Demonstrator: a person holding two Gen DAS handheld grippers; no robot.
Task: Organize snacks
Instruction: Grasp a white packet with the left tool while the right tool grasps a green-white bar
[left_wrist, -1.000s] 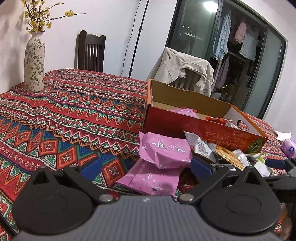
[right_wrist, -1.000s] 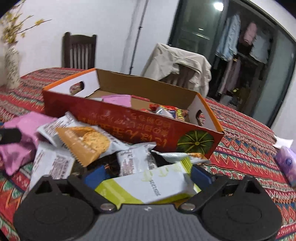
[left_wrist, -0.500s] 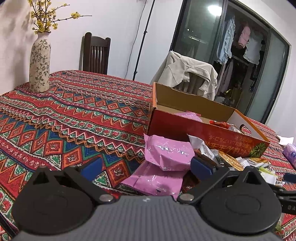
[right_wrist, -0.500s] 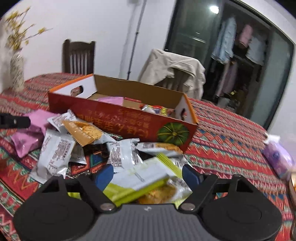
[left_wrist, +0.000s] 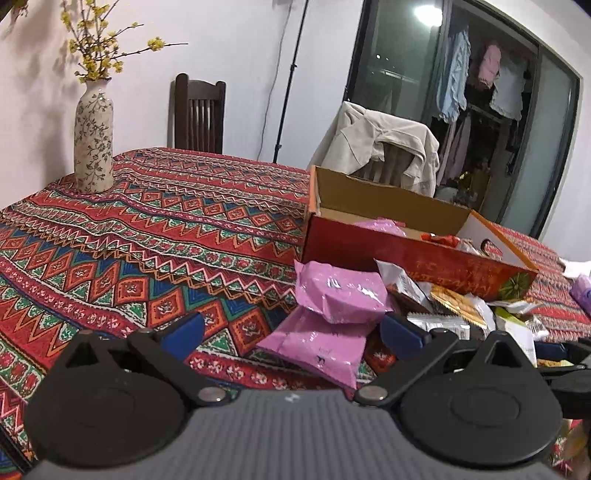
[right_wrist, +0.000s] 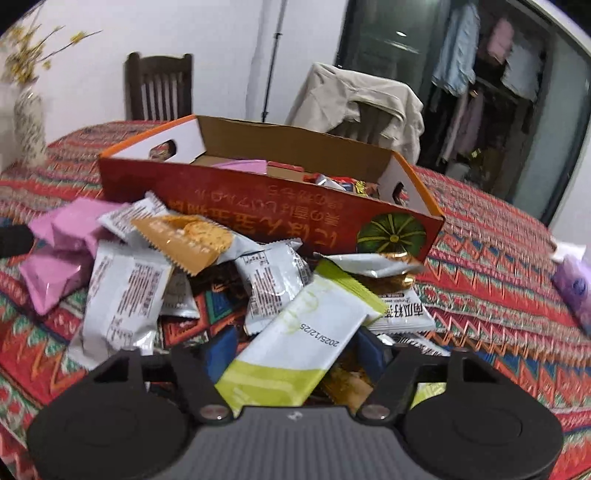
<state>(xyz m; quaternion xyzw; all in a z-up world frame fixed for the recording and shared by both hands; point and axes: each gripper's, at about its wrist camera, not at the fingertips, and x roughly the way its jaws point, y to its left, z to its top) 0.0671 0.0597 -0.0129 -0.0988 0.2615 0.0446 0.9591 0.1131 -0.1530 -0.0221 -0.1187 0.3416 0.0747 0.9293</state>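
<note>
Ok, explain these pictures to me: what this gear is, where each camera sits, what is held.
There is no robot here. A person holds a pair of tongs in each hand, and each pair carries a wide-angle camera looking forward along its fingers. The black shapes at the bottom of each picture are the tongs themselves. One picture looks out from the left tongs, which are open and empty, with pink packets ahead. The other looks out from the right tongs, whose jaws have just been closing and now seem to pinch a green packet. Loose snacks lie on a patterned cloth in front of a red box that already holds some packets. A vase stands farther back.
</note>
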